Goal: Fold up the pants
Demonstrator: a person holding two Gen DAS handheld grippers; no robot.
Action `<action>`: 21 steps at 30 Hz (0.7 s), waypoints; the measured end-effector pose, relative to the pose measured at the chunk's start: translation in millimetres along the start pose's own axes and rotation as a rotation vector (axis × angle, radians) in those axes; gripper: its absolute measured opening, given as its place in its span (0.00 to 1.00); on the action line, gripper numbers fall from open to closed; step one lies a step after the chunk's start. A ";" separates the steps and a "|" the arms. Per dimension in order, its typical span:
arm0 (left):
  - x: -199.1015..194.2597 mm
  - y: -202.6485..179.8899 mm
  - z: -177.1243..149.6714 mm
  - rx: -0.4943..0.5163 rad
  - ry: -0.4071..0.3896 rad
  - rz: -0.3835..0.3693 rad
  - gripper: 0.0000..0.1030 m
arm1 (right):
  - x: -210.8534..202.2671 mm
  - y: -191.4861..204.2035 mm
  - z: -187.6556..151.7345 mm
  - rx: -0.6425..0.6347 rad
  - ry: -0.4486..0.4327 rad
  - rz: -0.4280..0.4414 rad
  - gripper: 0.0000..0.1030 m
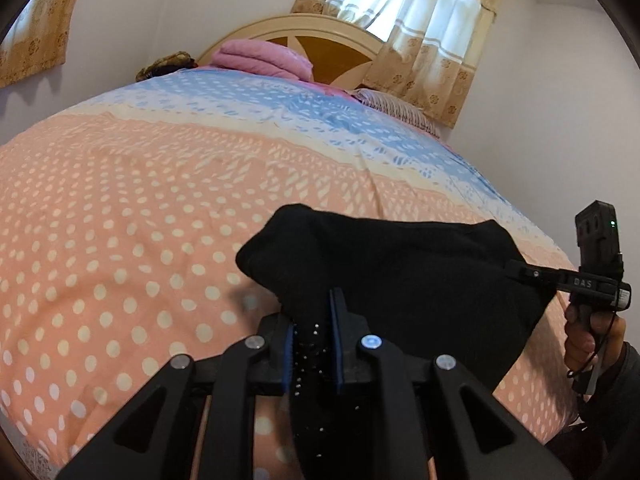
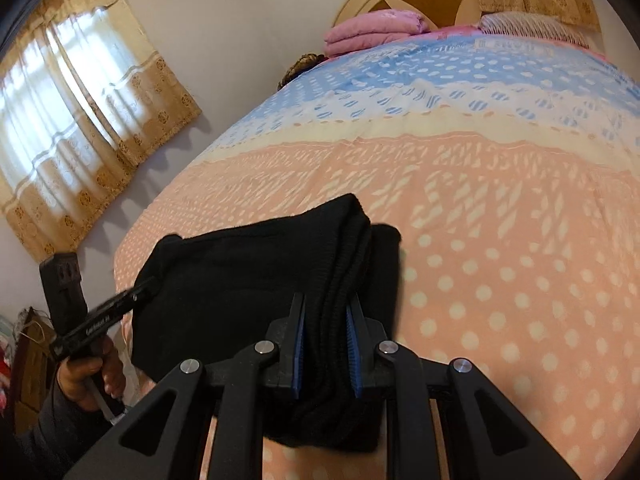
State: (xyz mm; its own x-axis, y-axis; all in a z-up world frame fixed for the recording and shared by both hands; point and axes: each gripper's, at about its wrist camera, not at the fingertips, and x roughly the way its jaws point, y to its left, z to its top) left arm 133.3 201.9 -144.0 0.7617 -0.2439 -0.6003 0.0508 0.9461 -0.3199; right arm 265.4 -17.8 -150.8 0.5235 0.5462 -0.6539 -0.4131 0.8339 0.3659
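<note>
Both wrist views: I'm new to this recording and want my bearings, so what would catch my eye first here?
The black pants stand out, held up over the near end of the bed, gripped between the left gripper and the right gripper, jaws closed on the cloth. Under them spreads a peach polka-dot bedspread that turns blue toward the headboard. At the far end lies a folded pink blanket, with curtained windows behind.

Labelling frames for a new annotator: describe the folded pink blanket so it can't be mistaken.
Start at the cream, arched headboard at the far end of the bed. The folded pink blanket lies stacked just in front of it, on the blue end of the dotted bedspread. It is plain pink, unlike the striped pillow beside it.
</note>
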 end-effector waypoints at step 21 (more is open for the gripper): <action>-41.2 -23.3 -2.4 0.129 -0.028 0.265 0.88 | -48.6 -41.9 -22.6 0.148 -0.147 -0.203 0.64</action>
State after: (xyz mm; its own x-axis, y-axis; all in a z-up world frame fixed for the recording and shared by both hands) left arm 99.2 189.4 -113.5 0.7769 0.0194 -0.6293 -0.0717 0.9958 -0.0578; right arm 240.4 -81.1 -149.4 0.6915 0.3631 -0.6245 -0.1807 0.9240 0.3371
